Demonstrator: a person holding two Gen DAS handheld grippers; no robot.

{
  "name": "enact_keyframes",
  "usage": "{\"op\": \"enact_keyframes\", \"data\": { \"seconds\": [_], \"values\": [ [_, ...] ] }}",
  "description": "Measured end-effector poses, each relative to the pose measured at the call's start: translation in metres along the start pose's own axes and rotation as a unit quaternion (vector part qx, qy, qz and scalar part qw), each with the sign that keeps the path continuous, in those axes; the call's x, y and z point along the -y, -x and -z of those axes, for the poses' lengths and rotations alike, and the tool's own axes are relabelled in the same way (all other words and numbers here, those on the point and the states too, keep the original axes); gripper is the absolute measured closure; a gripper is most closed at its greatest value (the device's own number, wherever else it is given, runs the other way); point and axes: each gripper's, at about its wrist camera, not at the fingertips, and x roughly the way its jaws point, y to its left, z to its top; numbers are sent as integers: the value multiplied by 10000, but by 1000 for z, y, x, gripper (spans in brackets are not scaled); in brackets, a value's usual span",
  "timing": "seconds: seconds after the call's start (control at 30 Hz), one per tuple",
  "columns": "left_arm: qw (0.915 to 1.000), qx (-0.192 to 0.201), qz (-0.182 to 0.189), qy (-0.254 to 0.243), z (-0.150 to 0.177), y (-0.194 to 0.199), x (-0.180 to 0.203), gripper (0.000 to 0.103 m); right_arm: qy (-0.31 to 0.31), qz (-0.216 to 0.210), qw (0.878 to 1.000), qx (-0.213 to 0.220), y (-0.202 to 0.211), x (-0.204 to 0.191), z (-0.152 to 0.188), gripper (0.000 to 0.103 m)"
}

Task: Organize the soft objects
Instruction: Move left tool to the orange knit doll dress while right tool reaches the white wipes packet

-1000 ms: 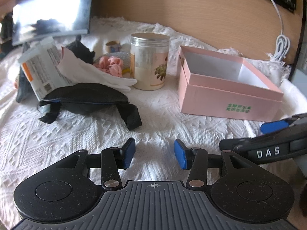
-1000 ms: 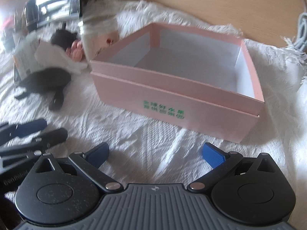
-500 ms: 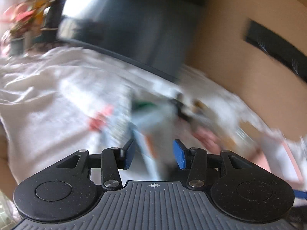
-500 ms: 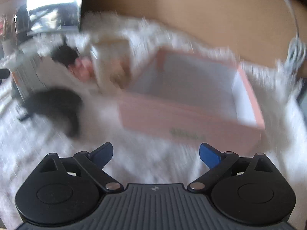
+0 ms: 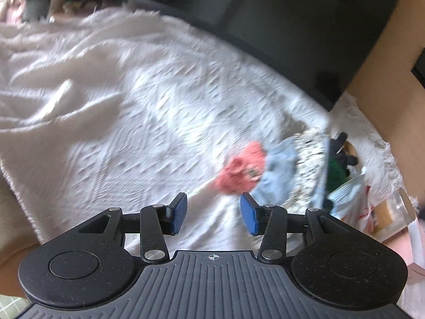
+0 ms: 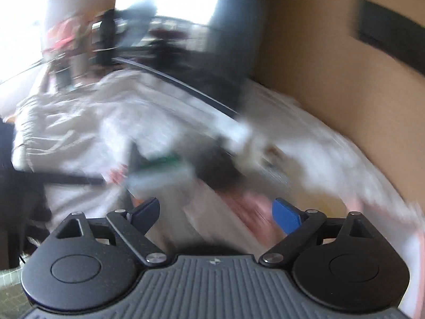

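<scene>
Both grippers over the white blanket (image 5: 138, 122), nothing pinched.
Left gripper (image 5: 213, 212) half spread and empty, just short of a pink soft toy (image 5: 243, 171) beside blue cloth (image 5: 279, 175). Right gripper (image 6: 215, 214) spread wide, lately narrowing, above what may be the blurred pile.

- white bedspread (image 5: 148, 111): woven cloth, raised rough pattern, fringed edge;
- pink toy (image 5: 240, 171): fuzzy knit;
- left gripper (image 5: 212, 210): matt black plastic, blue ribbed pads.
</scene>
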Motion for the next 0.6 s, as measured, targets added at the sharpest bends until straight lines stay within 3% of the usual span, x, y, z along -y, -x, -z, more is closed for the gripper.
{"op": "enact_keyframes", "data": {
  "seconds": [0.2,0.27,0.3,0.53,0.6],
  "values": [
    [9998,-210,-41,-40,-12,5,-31,54,688,-417,9956,-488,-86,-79,-56,60],
    [9996,-260,-53,-40,-16,8,-41,54,777,-487,9932,-722,-108,-96,-64,93],
    [9996,-266,-70,-30,-18,11,-47,54,797,-531,9924,-779,-111,-104,-67,98],
    [9996,-144,-213,103,-33,24,-77,54,542,-1230,9909,10,-75,-126,-101,99],
    [9996,-68,-147,217,-39,27,-84,54,498,-1348,9896,43,-70,-125,-98,99]
  ]
}}
